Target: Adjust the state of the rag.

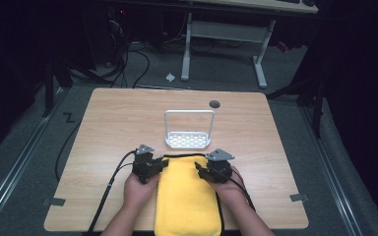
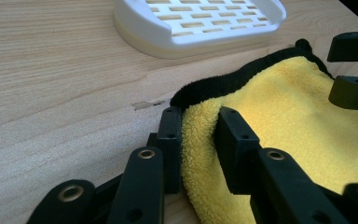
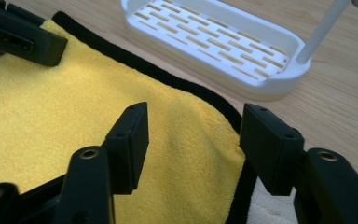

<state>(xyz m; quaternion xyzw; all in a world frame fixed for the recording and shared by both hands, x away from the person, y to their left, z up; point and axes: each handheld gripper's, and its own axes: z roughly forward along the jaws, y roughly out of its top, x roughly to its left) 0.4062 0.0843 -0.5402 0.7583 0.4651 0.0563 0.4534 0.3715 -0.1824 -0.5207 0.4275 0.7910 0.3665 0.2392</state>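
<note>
- While the yellow cloth (image 1: 187,196) lies flat on the wooden table (image 1: 108,128), running from the near edge up towards the white rack (image 1: 188,140), the step in hand looks like taking hold of its two far corners.
- At the far left corner, the left gripper (image 2: 198,135) has its jaws set narrow, with a fold of the black-edged cloth between them; the pads seem to press on it, though the angle leaves that a little unsure.
- At the far right corner, the right gripper (image 3: 193,135) stands wide, its jaws straddling the black hem (image 3: 223,109) without pinching it.
- Next, I judge, the right jaws must close on that corner so both ends are held evenly.
- Only then can the cloth be lifted or folded, keeping clear of the rack just beyond it.
</note>
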